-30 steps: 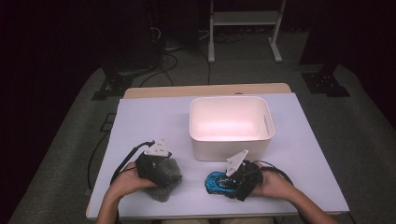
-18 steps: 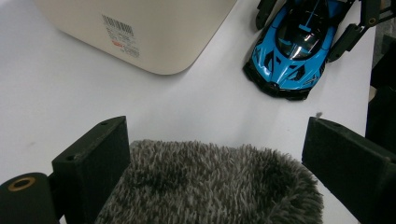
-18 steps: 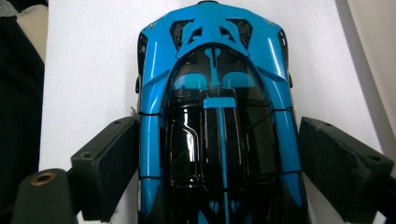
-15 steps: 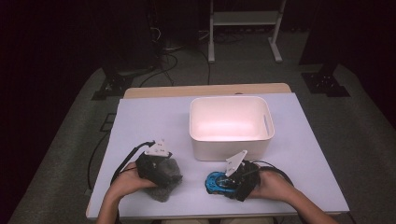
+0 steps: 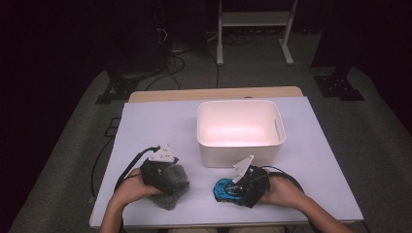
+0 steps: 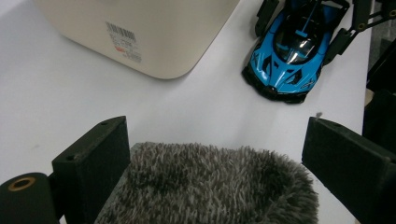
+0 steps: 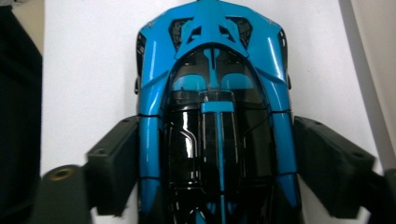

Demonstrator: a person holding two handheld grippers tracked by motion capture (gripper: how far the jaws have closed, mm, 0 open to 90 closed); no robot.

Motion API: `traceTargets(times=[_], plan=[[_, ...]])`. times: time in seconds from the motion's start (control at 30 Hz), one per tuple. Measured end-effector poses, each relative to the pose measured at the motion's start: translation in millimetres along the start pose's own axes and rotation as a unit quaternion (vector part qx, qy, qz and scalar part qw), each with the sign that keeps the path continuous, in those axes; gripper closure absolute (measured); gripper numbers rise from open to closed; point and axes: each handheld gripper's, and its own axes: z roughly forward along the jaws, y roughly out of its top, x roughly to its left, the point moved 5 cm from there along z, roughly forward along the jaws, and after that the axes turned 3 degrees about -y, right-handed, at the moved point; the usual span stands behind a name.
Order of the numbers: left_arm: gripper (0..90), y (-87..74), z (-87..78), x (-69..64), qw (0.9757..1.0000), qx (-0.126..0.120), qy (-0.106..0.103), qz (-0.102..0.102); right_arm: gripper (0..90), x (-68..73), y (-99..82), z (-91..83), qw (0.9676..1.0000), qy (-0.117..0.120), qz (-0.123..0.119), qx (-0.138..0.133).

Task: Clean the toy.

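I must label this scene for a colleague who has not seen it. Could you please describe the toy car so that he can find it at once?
Start from the white plastic bin in the middle of the white table. On the table just in front of its near wall lies the toy car, between the jaws of the right gripper. It is glossy blue and black, unlike the grey fuzzy cloth to its left.

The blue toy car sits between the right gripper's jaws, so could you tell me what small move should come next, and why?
Probably finish closing the right gripper. Its jaws have just been closing and flank the blue toy car at both sides, seemingly touching it, while the car rests on the white table beside the white plastic bin.
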Motion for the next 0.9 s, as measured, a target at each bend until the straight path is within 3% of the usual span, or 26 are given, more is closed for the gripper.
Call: traceTargets(times=[0.03, 0.9], plan=[[7.2, 0.3, -0.3, -0.2, 1.0, -0.001, -0.001, 0.001, 24.6, 1.0, 0.2, -0.8, 1.0, 0.002, -0.005, -0.001], [7.2, -0.8, -4.0, 0.6, 1.0, -0.004, 0.0, 0.002, 25.0, 0.0, 5.2, -5.6, 0.9992, 0.033, -0.02, -0.006]])
